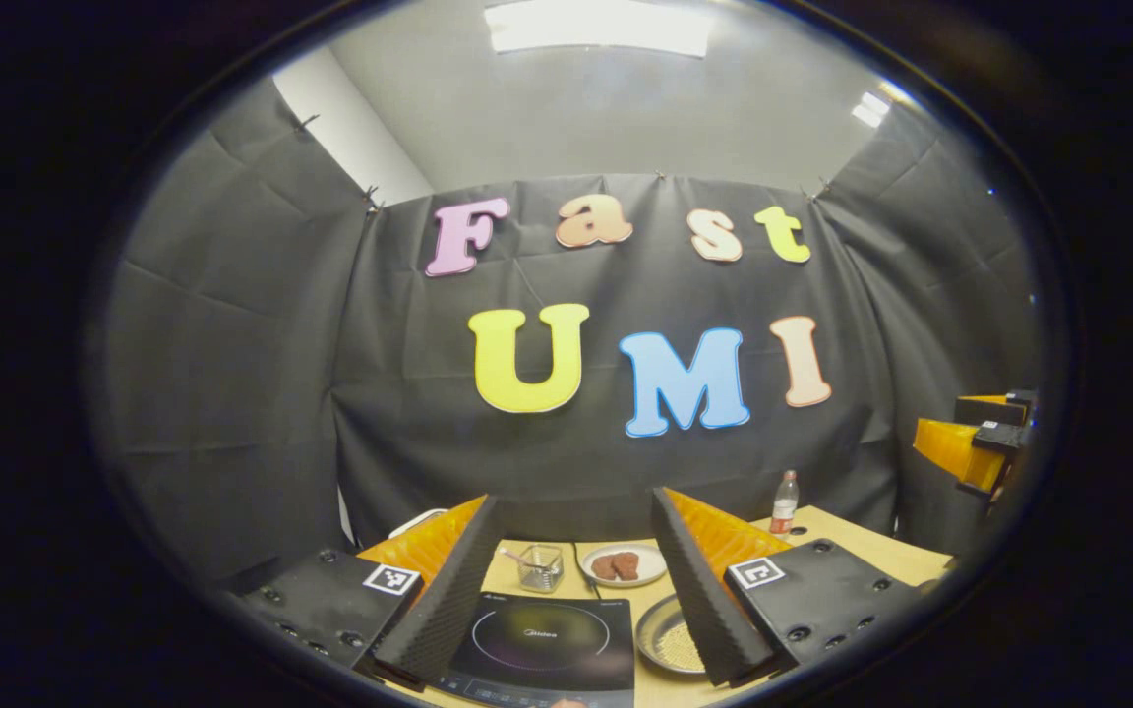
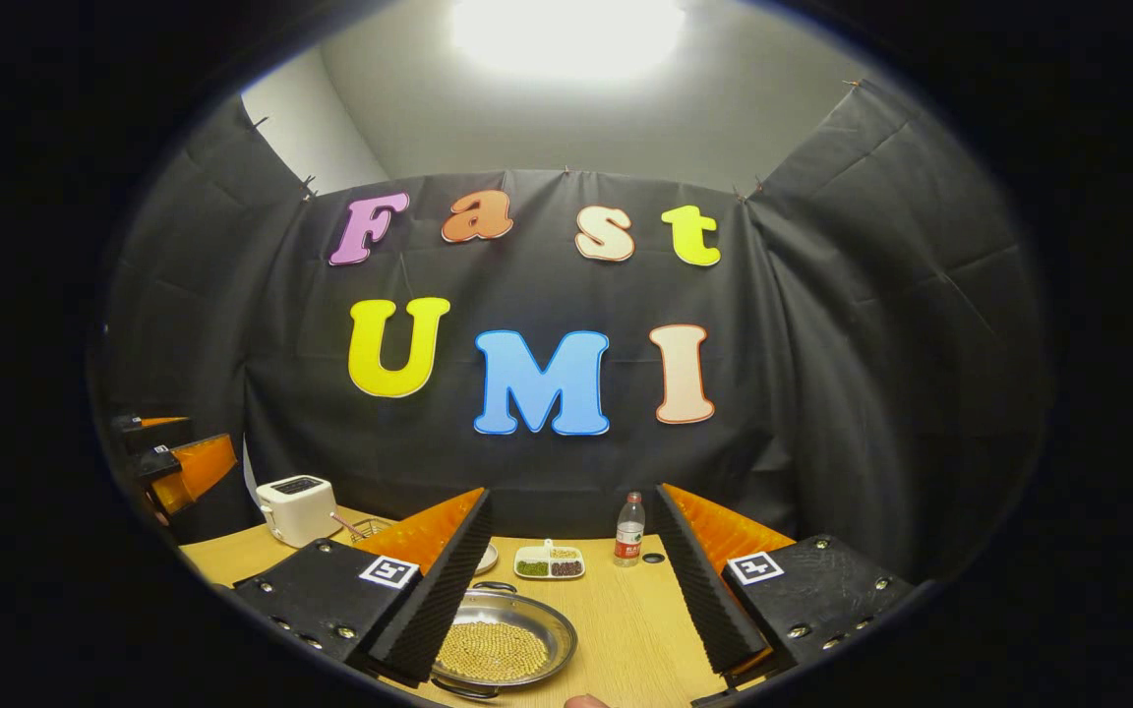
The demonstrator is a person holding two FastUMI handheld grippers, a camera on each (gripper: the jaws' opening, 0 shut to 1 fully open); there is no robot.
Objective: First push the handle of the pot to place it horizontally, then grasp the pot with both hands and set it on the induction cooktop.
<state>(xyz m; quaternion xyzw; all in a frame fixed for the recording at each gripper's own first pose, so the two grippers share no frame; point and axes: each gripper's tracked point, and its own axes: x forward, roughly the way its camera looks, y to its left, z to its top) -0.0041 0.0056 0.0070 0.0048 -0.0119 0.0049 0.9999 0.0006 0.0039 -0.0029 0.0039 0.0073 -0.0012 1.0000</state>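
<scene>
1. In the left gripper view the left gripper (image 1: 576, 590) has its fingers spread wide and holds nothing; between them lies the wooden table (image 1: 871, 546).
2. The cooktop (image 1: 542, 644) sits at 6 o'clock in that view, flat on the table, its dark glass bare.
3. The pot (image 1: 670, 644), a shallow metal pan, lies just beside the cooktop at about 5 o'clock, partly hidden behind the left gripper's right-hand finger. It holds a layer of small yellowish grains.
4. Behind the cooktop, toward 12 o'clock from it, stands a clear cup (image 1: 539, 567) with a thin utensil leaning in it; what else it holds cannot be told.
5. Next to the cup, a white plate (image 1: 626, 565) carries two brown pieces of food.
6. A bottle (image 1: 784, 502) with a red label stands upright near the back of the table at about 4 o'clock.
7. At 3 o'clock, at the view's edge, the right gripper (image 1: 980, 442) shows in the air, well apart from the table things.
8. In the right gripper view the right gripper (image 2: 576, 590) is also wide open and empty.
9. There the pot sits at 6 o'clock, partly behind the gripper's left-hand finger, grains heaped in its middle, a loop handle (image 2: 494, 587) at its far rim.
10. Beyond it, a divided white tray (image 2: 549, 562) holds green, pale and dark fillings in separate compartments, with the bottle just beside it.
11. A white toaster (image 2: 299, 507) stands at 8 o'clock.
</scene>
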